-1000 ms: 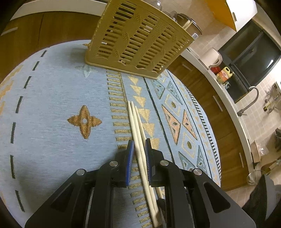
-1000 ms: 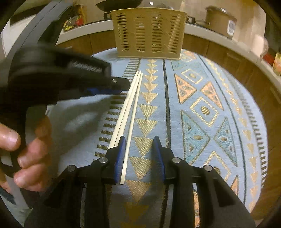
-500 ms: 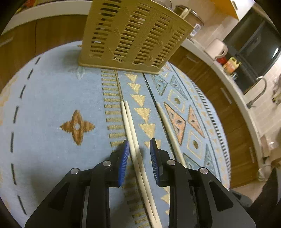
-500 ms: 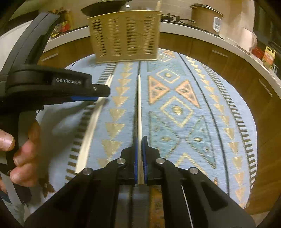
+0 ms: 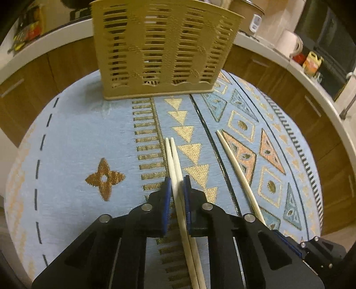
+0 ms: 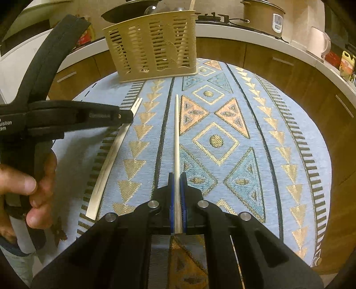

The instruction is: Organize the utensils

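Since a second ago both grippers have closed: the left gripper (image 5: 177, 185), then wide around all three sticks, now pinches two chopsticks (image 5: 172, 155), and the right gripper (image 6: 177, 177) has carried off a single chopstick (image 6: 176, 133) and clamps it near its thick end. All three are pale, slim, tapered sticks. The pair lies side by side, tips pointing toward the basket (image 5: 164, 49); the single one points the same way, parallel and a little to the right, apart from the pair.

Under them is a round table with a light-blue cloth (image 5: 77, 137) woven with gold triangles, diamonds and a brown four-petal motif. Wooden cabinets and a white counter (image 6: 278, 37) curve behind it.

At the cloth's far edge stands the beige slatted basket, upright, well beyond the stick tips. On the counter sit a cooker (image 6: 262, 15), a white kettle (image 6: 320, 42) and a yellow bottle (image 6: 347, 63). A hand (image 6: 29, 189) grips the left gripper's handle at the right view's left edge.
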### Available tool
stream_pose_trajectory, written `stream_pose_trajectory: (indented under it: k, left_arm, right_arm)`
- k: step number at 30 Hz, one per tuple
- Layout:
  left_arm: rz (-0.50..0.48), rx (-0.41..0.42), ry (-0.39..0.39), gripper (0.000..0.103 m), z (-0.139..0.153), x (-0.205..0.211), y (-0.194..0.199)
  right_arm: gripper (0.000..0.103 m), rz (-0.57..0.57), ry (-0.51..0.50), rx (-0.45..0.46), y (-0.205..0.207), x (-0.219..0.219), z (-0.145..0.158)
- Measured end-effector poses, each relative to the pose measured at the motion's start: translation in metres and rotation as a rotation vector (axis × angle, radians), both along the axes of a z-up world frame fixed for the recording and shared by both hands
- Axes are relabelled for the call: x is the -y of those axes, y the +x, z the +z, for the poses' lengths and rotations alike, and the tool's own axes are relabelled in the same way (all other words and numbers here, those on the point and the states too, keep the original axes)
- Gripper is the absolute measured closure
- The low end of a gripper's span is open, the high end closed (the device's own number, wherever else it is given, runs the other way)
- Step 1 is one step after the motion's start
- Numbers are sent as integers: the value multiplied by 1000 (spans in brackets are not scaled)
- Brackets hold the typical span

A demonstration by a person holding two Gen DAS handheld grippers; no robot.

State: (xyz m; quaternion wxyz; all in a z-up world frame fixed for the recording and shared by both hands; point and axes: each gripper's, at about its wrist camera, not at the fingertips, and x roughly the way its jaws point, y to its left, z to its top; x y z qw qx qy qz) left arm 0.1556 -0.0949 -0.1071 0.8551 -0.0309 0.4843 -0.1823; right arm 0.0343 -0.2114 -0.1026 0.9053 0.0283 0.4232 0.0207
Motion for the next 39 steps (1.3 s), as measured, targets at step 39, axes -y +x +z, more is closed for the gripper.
stream_pose_trajectory:
  k: [39]
  left_arm:
    - [-49,-103,172,103,11,9,9]
  right_arm:
    - [100,-4,185,-94,8,48,-1]
